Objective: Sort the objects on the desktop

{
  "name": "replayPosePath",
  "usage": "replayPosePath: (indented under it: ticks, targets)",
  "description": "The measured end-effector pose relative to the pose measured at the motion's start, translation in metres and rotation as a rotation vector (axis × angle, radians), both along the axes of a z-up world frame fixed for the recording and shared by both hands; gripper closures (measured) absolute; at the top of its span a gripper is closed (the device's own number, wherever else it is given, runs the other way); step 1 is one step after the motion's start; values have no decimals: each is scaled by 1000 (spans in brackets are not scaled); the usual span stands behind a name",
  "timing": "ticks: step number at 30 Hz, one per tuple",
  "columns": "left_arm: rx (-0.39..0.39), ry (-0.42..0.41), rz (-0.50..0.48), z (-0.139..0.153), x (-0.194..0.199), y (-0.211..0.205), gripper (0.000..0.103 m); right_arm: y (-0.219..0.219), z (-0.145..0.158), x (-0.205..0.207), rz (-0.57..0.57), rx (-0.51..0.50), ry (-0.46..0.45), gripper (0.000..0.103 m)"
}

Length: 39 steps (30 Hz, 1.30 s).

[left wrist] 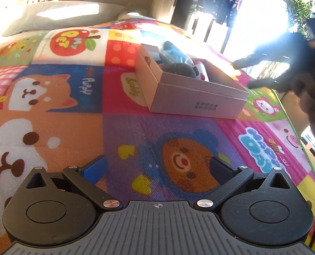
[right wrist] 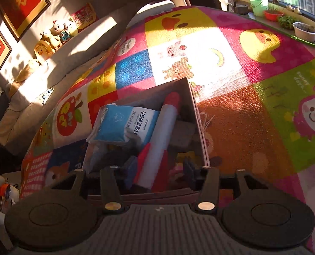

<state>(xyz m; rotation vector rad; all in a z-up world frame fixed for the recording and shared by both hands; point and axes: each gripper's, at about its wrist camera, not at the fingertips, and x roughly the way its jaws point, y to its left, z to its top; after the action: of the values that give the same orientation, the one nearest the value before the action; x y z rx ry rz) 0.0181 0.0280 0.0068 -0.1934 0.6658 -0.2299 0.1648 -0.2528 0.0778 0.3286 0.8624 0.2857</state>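
Left wrist view: the left gripper [left wrist: 157, 167] hangs over a cartoon-print play mat [left wrist: 72, 127], its fingers spread wide with nothing between them; only the mat's bear picture shows in the gap. A cardboard box [left wrist: 191, 97] sits on the mat well ahead of the fingertips and slightly to the right, holding a dark round item [left wrist: 179, 69] and a bottle-like item wrapped in clear film [left wrist: 174, 54]. A pillow [left wrist: 59, 17] lies far ahead to the left.

Right wrist view: the right gripper [right wrist: 160, 170] points down into the same box [right wrist: 196, 114], fingers partly open. A red-and-white tube [right wrist: 157, 148] lies lengthwise in the box, its near end in the gap between the fingers; the pads stand clear of it on either side, so it is not gripped. A blue-and-white packet with printed characters [right wrist: 125, 125] rests ahead of the left finger, leaning over other contents. A grey block [right wrist: 182, 133] lies ahead of the right finger, beside the tube. Small yellow and pink items [right wrist: 183, 159] sit just inside the right finger; their identity cannot be told. The box's right wall runs just outside that finger. Plush toys [right wrist: 51, 40] line a ledge far ahead to the left.
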Motion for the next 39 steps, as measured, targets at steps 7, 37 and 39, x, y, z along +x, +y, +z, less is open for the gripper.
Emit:
replayPosePath:
  ticks: [7,37,39]
  targets:
    - [62,4,15,1,-2,-8,0,-14,-17,-107,-25,-47,-166,0]
    - [268,11,100,-7,19,-35,0,48,-94,-148,33,-357,-216,0]
    - [268,10,100,-6,19,-36,0,48,-94,-148,34,-357,-217,0]
